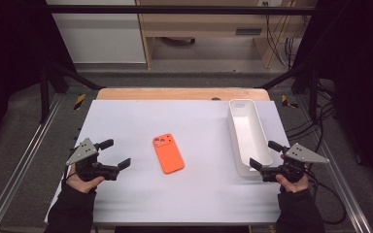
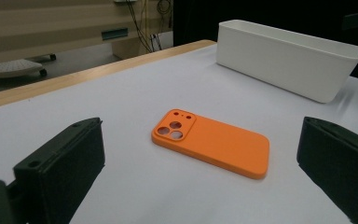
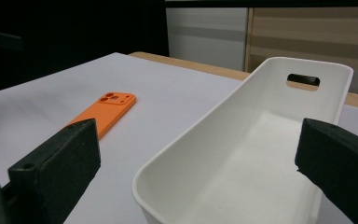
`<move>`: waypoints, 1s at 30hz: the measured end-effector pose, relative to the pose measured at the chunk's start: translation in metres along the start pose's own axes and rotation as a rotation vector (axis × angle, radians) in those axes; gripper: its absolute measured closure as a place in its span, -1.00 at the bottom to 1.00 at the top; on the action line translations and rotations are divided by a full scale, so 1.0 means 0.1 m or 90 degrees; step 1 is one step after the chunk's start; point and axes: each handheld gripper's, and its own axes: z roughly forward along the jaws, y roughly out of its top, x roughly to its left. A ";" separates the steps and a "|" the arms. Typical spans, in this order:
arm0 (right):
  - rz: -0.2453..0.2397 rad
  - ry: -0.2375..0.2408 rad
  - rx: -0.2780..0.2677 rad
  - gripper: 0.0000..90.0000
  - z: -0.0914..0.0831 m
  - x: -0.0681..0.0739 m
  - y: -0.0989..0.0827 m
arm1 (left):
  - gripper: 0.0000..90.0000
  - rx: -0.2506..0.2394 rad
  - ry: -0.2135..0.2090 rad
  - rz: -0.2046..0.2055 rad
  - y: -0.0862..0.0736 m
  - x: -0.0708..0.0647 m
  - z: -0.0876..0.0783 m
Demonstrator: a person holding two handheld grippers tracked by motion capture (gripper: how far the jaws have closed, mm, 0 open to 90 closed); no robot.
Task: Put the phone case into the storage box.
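An orange phone case (image 1: 168, 153) lay flat in the middle of the white counter (image 1: 199, 194), camera cutout uppermost and pointing away from the person, well apart from both grippers. A long white bin (image 1: 246, 136) stood near the right edge, empty as far as the right gripper view showed.

The left gripper (image 1: 115, 154) hovered at the left side with its jaws spread wide and nothing between them, aimed toward the case. The right gripper (image 1: 265, 155) sat just beside the near end of the bin, jaws likewise released and empty.

The case looked thin, light and probably a little flexible, with a smooth matte skin. Lying flush on the counter, it offered almost no edge to get under, so it would likely slide when pushed. The better hold seemed to be across its two long sides, near the middle, with the jaws brought low to the surface. Pinching one end might bend it or let it pivot.
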 end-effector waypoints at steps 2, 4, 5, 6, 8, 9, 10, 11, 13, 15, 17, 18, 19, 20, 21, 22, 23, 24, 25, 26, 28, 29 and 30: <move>-0.002 -0.001 0.003 -0.99 0.01 0.00 -0.01 | -1.00 -0.001 0.000 0.000 0.00 0.00 0.00; -0.002 0.001 0.004 -0.99 0.01 0.00 -0.01 | -1.00 -0.002 0.000 -0.001 0.00 0.00 0.00; -0.003 0.001 0.003 -0.99 0.01 0.00 -0.01 | -1.00 -0.002 0.000 -0.001 0.00 0.00 0.00; -0.004 0.001 0.002 -0.99 0.00 0.00 0.00 | -1.00 -0.002 0.001 -0.002 0.00 0.00 0.00; -0.004 0.002 0.001 -0.99 0.00 0.00 0.00 | -1.00 0.000 0.000 -0.001 0.00 -0.01 0.00; -0.004 0.002 0.001 -0.99 0.00 0.00 0.00 | -1.00 0.000 0.000 -0.001 0.00 -0.01 0.00; -0.006 0.003 0.001 -0.99 0.00 0.00 0.00 | -1.00 0.001 -0.001 0.000 0.01 -0.01 0.01; -0.007 0.002 0.003 -0.99 0.00 0.00 0.00 | -1.00 0.002 -0.001 0.000 0.01 -0.01 0.01; -0.007 0.002 0.006 -0.99 0.01 0.00 -0.01 | -1.00 0.006 -0.002 -0.001 0.01 -0.02 0.03; -0.009 0.002 0.007 -0.99 0.01 0.01 -0.01 | -1.00 0.011 0.000 0.001 0.02 -0.03 0.05; -0.009 0.001 0.008 -0.99 0.01 0.01 -0.01 | -1.00 0.013 -0.001 0.000 0.02 -0.03 0.06; -0.009 0.002 0.007 -0.99 0.01 0.01 -0.01 | -1.00 0.013 -0.002 0.002 0.03 -0.04 0.07; -0.010 0.000 0.008 -0.99 0.01 0.01 -0.01 | -1.00 0.017 -0.003 0.003 0.04 -0.06 0.09; -0.009 0.000 0.008 -0.99 0.01 0.01 -0.01 | -1.00 0.019 -0.003 0.003 0.04 -0.06 0.09; -0.009 0.000 0.008 -0.99 0.01 0.01 -0.01 | -1.00 0.019 -0.003 0.003 0.04 -0.06 0.09; -0.010 0.000 0.008 -0.99 0.01 0.01 -0.01 | -1.00 0.021 -0.004 0.005 0.05 -0.08 0.10; -0.010 0.002 0.007 -0.99 0.01 0.01 -0.01 | -1.00 0.023 -0.005 0.008 0.06 -0.09 0.11; -0.011 0.002 0.008 -0.99 0.01 0.01 -0.01 | -1.00 0.024 -0.008 0.012 0.07 -0.11 0.13; -0.011 0.002 0.008 -0.99 0.01 0.01 -0.01 | -1.00 0.024 -0.008 0.012 0.07 -0.11 0.13; -0.012 0.001 0.008 -0.99 0.01 0.01 -0.01 | -1.00 0.025 -0.009 0.012 0.08 -0.12 0.14; -0.012 0.001 0.010 -0.99 0.01 0.01 -0.01 | -1.00 0.033 -0.008 0.017 0.10 -0.15 0.17; -0.013 0.001 0.011 -0.99 0.01 0.01 -0.01 | -1.00 0.038 -0.005 0.018 0.10 -0.16 0.18; -0.014 0.001 0.012 -0.99 0.02 0.01 -0.01 | -1.00 0.040 -0.004 0.018 0.10 -0.17 0.19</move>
